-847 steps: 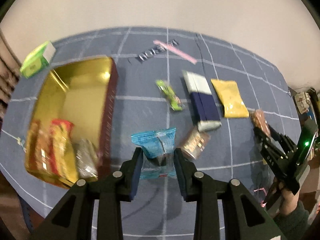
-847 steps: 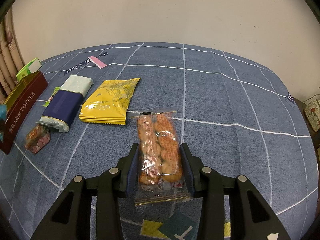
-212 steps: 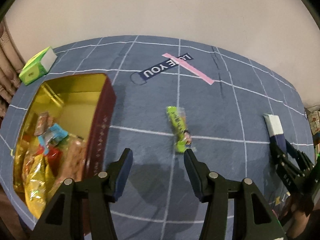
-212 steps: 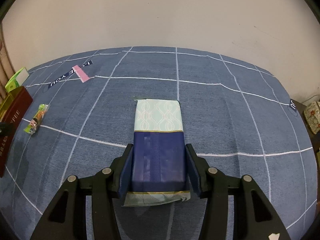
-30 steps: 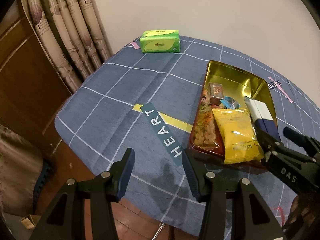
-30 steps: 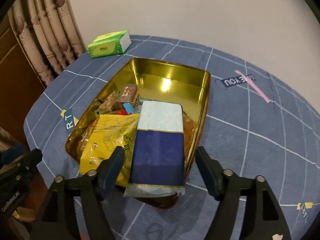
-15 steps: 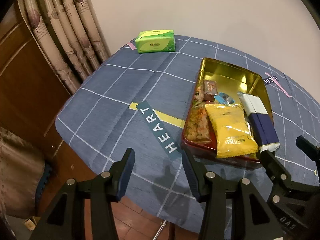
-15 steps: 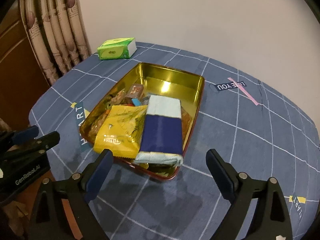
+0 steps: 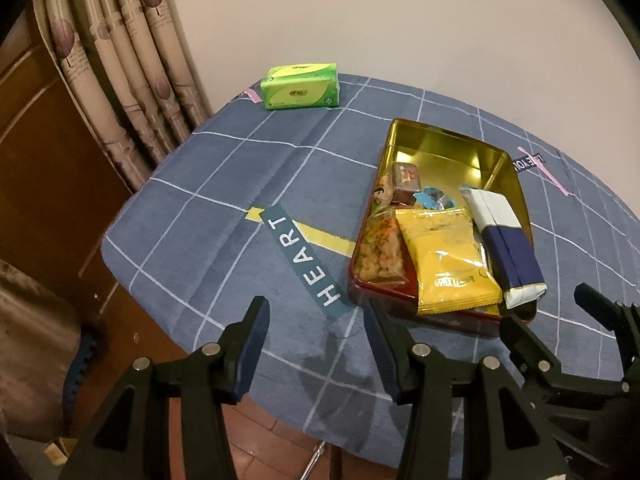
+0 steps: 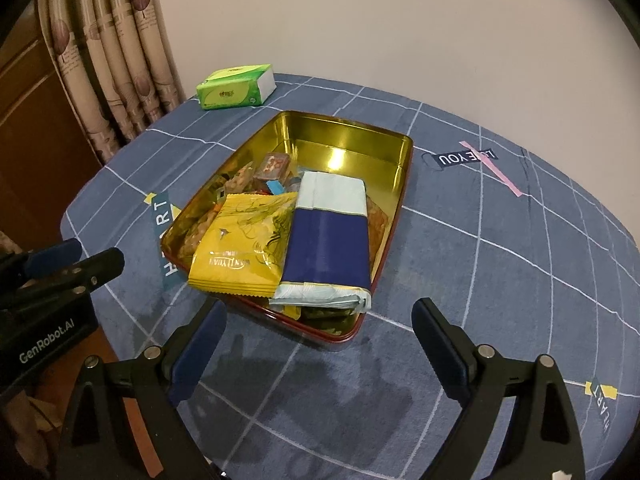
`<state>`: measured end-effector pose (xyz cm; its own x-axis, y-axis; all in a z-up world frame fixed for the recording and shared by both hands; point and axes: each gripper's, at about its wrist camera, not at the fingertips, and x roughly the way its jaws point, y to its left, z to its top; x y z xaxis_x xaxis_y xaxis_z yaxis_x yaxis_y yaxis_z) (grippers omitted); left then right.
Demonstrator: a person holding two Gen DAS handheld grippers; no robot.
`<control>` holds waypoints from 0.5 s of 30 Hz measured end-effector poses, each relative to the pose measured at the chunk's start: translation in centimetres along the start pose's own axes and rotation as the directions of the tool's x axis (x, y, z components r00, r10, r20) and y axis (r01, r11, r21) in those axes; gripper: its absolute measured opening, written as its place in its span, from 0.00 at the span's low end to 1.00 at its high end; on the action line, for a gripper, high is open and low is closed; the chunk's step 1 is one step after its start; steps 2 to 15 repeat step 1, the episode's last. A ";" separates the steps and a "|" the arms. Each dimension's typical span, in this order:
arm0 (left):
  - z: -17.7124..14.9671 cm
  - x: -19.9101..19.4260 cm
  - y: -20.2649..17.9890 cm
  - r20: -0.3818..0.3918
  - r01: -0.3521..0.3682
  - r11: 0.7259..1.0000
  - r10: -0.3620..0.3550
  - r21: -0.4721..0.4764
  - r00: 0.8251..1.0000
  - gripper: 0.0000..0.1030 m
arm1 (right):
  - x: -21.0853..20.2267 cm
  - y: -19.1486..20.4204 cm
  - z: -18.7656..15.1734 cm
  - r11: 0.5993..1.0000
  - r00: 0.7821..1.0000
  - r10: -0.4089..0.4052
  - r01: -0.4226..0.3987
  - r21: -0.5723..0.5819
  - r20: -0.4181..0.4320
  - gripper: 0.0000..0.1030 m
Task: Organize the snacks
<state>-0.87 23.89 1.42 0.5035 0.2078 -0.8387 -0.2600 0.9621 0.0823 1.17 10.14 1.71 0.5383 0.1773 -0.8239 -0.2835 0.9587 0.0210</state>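
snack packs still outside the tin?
0. Packs in view all lie in the tin, including the yellow pack and blue pack; table edges out of frame unseen.

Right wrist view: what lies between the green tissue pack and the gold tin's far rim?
Only bare blue checked tablecloth separates the green tissue pack from the gold rectangular tin; the left wrist view shows the same.

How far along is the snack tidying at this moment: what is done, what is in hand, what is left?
Done: the yellow snack packet, the navy and pale green packet and smaller snacks lie in the gold metal tin. In hand: nothing; the right tool has just been opening and is empty, and so is the left tool. Left: no loose snacks show on the blue checked tablecloth; only the green tissue pack remains.
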 end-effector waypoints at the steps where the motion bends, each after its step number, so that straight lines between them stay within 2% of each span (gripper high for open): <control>1: 0.0 0.0 0.0 -0.004 -0.002 1.000 0.002 0.001 1.000 0.49 | 0.0 0.0 0.0 1.000 1.000 0.000 0.000 -0.001 -0.001 0.90; 15: 0.0 0.0 0.0 -0.004 -0.002 1.000 0.002 0.001 1.000 0.49 | 0.0 0.0 0.0 1.000 1.000 0.000 0.000 -0.001 -0.001 0.90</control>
